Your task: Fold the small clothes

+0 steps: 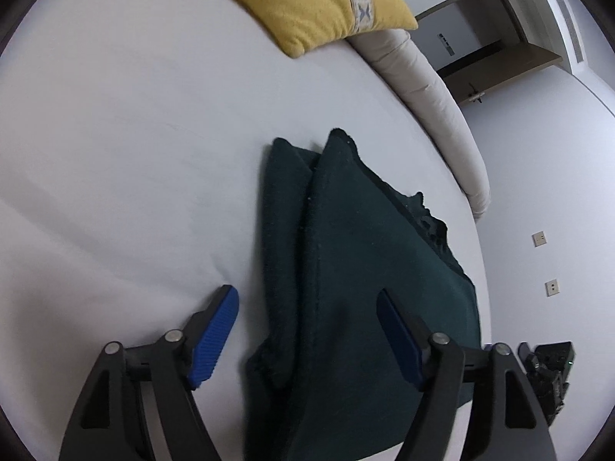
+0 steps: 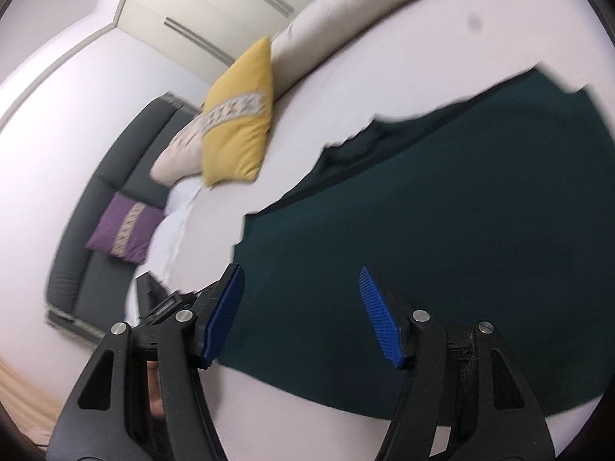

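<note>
Dark green garment (image 1: 361, 269) lies folded on white bed sheet (image 1: 127, 146), near bed edge. Left gripper (image 1: 307, 330) above it, jaws spread, nothing held. Right gripper (image 2: 301, 315) above same garment (image 2: 423, 223), jaws parted, empty. Yellow cushion (image 1: 307, 0) and long cream bolster (image 1: 434, 103) lie beyond, well apart from garment. Purple cushion (image 2: 123, 230) on grey sofa (image 2: 115, 176) past bed. No obstacle between grippers and cloth.
</note>
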`<state>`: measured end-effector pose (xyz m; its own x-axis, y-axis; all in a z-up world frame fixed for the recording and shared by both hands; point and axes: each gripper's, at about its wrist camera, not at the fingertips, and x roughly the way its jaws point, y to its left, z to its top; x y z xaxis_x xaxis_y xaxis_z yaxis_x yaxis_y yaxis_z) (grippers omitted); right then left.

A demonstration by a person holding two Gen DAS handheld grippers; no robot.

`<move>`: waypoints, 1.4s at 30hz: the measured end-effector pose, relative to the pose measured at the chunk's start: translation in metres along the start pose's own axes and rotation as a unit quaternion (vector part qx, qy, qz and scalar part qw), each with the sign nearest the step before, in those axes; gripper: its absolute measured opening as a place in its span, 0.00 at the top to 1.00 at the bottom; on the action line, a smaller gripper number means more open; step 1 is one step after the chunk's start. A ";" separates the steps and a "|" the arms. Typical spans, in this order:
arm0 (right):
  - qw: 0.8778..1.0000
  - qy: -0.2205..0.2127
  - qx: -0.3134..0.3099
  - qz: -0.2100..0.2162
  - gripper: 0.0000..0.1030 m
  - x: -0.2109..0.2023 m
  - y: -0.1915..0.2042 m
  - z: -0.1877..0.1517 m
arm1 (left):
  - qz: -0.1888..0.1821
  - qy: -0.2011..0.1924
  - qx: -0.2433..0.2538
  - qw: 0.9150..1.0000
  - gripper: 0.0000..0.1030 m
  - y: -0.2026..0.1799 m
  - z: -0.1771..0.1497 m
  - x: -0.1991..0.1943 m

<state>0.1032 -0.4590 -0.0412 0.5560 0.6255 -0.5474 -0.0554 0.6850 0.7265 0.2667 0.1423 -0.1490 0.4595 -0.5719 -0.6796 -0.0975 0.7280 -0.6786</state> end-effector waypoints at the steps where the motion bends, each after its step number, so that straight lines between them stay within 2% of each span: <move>1: 1.000 0.014 0.005 0.008 0.40 0.011 0.002 0.001 | -0.011 0.008 -0.009 1.000 0.50 0.002 0.000 0.001; 2: 1.000 0.025 0.009 0.013 0.40 0.019 0.004 0.001 | -0.035 0.027 -0.027 0.999 0.65 0.006 0.001 0.005; 4: 0.999 0.046 0.012 0.024 0.40 0.034 0.010 0.000 | -0.059 0.053 -0.055 0.995 0.67 0.014 -0.001 0.012; 7: 0.997 0.066 0.016 0.033 0.40 0.051 0.014 -0.003 | -0.079 0.059 -0.066 0.993 0.71 0.021 0.000 0.010; 8: 0.997 0.073 0.017 0.036 0.40 0.059 0.016 -0.004 | -0.087 0.062 -0.077 0.991 0.77 0.026 0.001 0.010; 10: 0.995 0.086 0.021 0.038 0.40 0.067 0.017 -0.007 | -0.101 0.065 -0.093 0.988 0.84 0.035 0.001 0.011; 12: 0.994 0.097 0.024 0.036 0.40 0.081 0.020 -0.008 | -0.113 0.063 -0.095 0.987 0.85 0.039 0.000 0.011; 19: 0.990 0.140 0.014 0.008 0.41 0.123 0.029 -0.017 | -0.116 0.043 -0.086 0.989 0.87 0.035 0.000 0.005; 21: 0.988 0.151 0.016 -0.009 0.42 0.133 0.027 -0.018 | -0.105 0.039 -0.075 0.991 0.87 0.032 -0.001 0.005; 24: 0.988 0.151 0.021 -0.009 0.42 0.148 0.019 -0.021 | -0.079 0.034 -0.050 0.995 0.87 0.024 -0.001 0.002; 27: 0.989 0.144 0.010 -0.008 0.42 0.152 0.020 -0.023 | -0.041 0.021 -0.006 0.999 0.88 -0.001 -0.002 -0.005; 31: 0.989 0.135 0.053 0.026 0.42 0.140 0.008 -0.016 | -0.034 0.017 0.032 0.999 0.88 -0.043 -0.003 -0.011; 34: 0.992 0.106 0.063 0.036 0.41 0.113 -0.004 -0.003 | -0.036 0.021 0.063 0.997 0.88 -0.085 -0.009 -0.007; 39: 0.990 0.060 0.108 0.061 0.41 0.061 -0.052 0.024 | -0.053 0.038 0.105 0.992 0.88 -0.159 -0.031 0.029; 42: 0.988 0.053 0.130 0.057 0.41 0.045 -0.079 0.031 | -0.057 0.052 0.121 0.990 0.88 -0.190 -0.049 0.060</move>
<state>0.1578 -0.4966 -0.1103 0.4675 0.7377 -0.4871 0.1105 0.4979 0.8602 0.2691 -0.0492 -0.0744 0.3602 -0.6820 -0.6365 0.1696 0.7188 -0.6742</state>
